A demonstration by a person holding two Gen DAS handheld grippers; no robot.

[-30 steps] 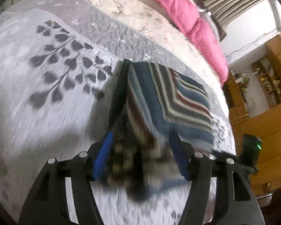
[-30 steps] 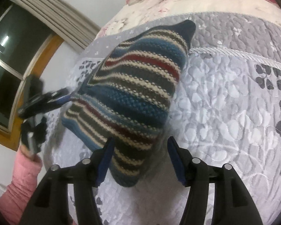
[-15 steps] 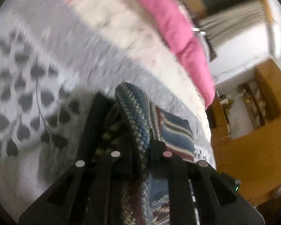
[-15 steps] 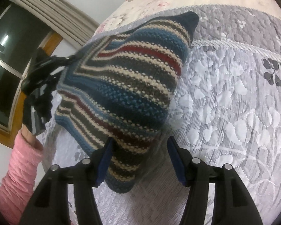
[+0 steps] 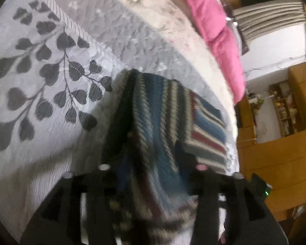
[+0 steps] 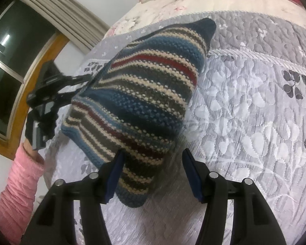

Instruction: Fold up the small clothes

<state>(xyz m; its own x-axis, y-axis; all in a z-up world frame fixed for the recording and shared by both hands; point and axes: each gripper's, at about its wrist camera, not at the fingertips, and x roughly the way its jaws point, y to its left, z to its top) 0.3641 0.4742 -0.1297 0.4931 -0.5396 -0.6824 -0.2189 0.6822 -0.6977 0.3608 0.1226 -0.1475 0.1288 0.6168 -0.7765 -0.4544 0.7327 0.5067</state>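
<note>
A small knitted sweater [image 5: 163, 106] with blue, cream, red and dark stripes lies folded on the grey quilt [image 5: 51, 143]. Its near part rises, blurred, between the fingers of my left gripper [image 5: 149, 155], which stand well apart. In the right wrist view the sweater [image 6: 149, 94] bulges upward. My left gripper [image 6: 85, 81] is at its far left corner. The sweater's near corner hangs between the blue pads of my open right gripper [image 6: 153, 163], touching the left pad. The right gripper [image 5: 261, 185] also shows at the left wrist view's lower right edge.
The quilt [image 6: 244, 122] with its leaf pattern stretches right of the sweater. Pink pillows [image 5: 220, 32] lie at the bed's head. A pink sleeve [image 6: 16, 194] holds the left gripper near a dark window [image 6: 2, 71]. Wooden furniture [image 5: 285, 143] stands beyond the bed's edge.
The left gripper shut on the sweater's edge half a second ago and its fingers have since spread apart again. The sweater has settled lower. The right gripper stayed open and almost still.
</note>
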